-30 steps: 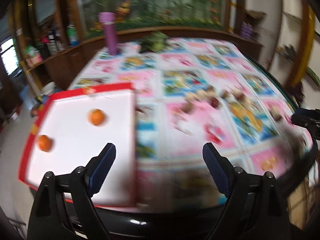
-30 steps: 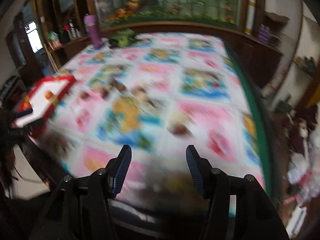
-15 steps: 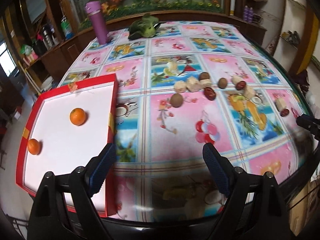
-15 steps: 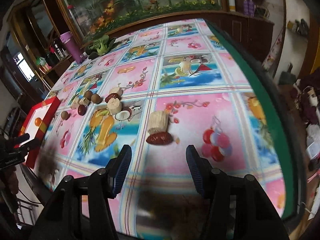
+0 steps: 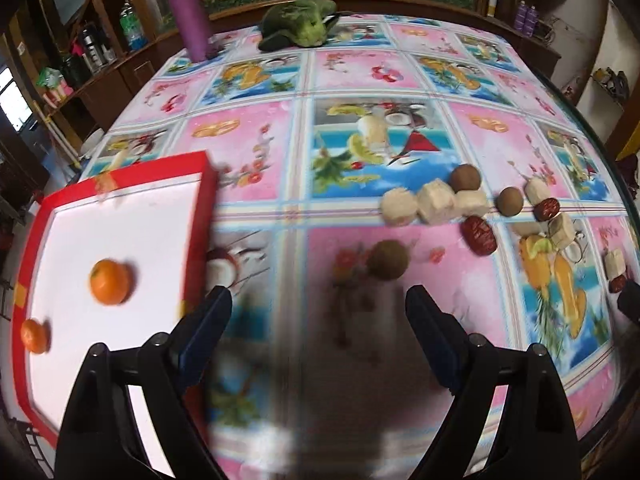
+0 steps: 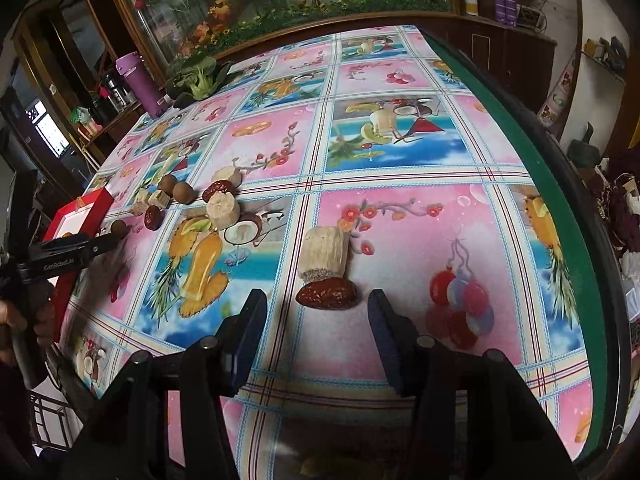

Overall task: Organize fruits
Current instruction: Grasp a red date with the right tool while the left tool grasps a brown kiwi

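My left gripper (image 5: 318, 304) is open and empty, just short of a round brown fruit (image 5: 387, 259). To its left a red-rimmed white tray (image 5: 200, 216) holds two oranges (image 5: 110, 282). Beyond lie pale cut chunks (image 5: 436, 202), brown round fruits (image 5: 465, 178) and red dates (image 5: 479, 235). My right gripper (image 6: 316, 308) is open and empty, its fingertips on either side of a red date (image 6: 327, 295) that lies against a pale chunk (image 6: 326, 254). The left gripper (image 6: 86, 250) shows at the left of the right wrist view.
A purple bottle (image 5: 188, 12) and a green leafy vegetable (image 5: 302, 26) stand at the table's far side. The table's green edge (image 6: 516, 128) runs along the right. Shelves and cabinets surround the table.
Both grippers have moved forward and lower over the table. The left one has closed in on the round brown fruit, the right one on the date and chunk. Both stay open.
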Demonstrator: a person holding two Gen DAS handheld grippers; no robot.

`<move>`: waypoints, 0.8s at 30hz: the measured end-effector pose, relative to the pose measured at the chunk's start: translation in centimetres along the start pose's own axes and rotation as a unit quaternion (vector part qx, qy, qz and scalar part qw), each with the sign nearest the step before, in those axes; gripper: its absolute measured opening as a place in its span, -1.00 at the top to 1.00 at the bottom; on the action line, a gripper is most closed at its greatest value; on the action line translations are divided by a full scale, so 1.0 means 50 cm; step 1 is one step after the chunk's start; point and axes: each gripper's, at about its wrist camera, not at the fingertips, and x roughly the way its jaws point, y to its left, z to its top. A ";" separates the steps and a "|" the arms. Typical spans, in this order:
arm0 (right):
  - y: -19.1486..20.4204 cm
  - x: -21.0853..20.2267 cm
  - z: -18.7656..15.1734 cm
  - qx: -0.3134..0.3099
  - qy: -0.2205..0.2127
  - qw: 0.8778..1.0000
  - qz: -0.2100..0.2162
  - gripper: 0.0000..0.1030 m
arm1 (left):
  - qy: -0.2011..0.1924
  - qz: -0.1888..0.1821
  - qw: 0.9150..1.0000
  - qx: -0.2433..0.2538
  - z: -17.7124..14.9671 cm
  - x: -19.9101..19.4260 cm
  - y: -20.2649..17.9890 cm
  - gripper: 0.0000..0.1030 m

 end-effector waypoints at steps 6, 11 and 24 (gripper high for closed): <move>0.017 0.009 0.005 -0.016 0.000 1.000 -0.017 0.10 | -0.002 -0.002 1.000 0.019 0.024 0.025 -0.022 -0.72; 0.024 0.013 0.005 -0.027 -0.002 0.999 -0.047 0.29 | -0.003 -0.018 1.000 0.018 0.035 0.040 -0.017 -0.46; 0.029 0.008 -0.004 -0.029 -0.019 0.997 -0.070 0.37 | -0.019 -0.058 0.998 0.026 0.040 0.040 -0.030 0.05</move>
